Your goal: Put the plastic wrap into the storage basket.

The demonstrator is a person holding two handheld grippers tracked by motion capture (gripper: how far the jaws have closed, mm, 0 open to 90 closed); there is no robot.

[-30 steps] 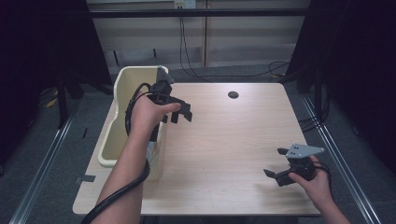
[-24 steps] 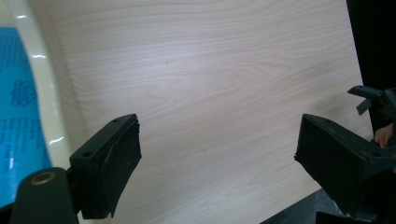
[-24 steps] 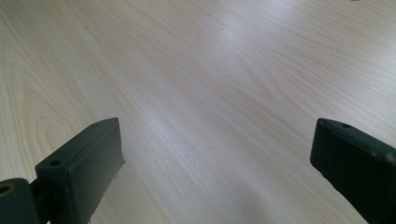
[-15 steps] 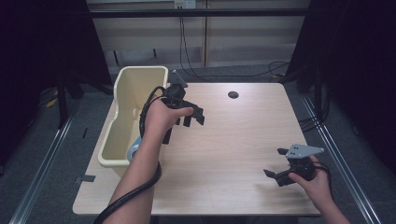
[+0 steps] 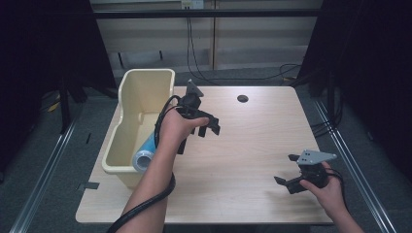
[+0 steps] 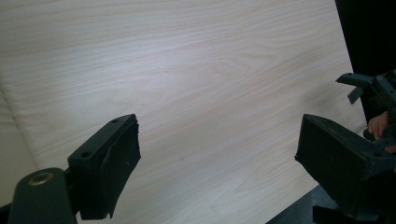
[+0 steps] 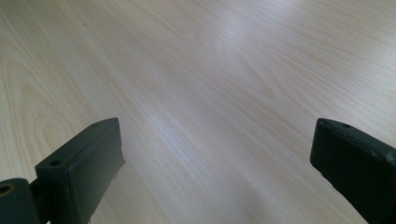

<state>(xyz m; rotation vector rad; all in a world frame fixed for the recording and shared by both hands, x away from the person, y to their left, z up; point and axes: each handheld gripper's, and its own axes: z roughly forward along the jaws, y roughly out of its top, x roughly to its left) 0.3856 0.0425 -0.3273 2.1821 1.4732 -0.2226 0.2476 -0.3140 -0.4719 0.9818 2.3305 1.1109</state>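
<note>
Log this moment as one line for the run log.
left gripper: open, empty, over table | right gripper: open, empty | blue roll: in bin

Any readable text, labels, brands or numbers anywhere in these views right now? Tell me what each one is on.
None can be read. The blue roll in the cream bin shows no legible print. The left gripper, right gripper and wooden table carry no visible markings. The pale outlet box on the back wall is too small to read.

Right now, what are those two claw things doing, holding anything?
Left gripper: open, holding nothing, above the table.
Right gripper: open, holding nothing.
</note>
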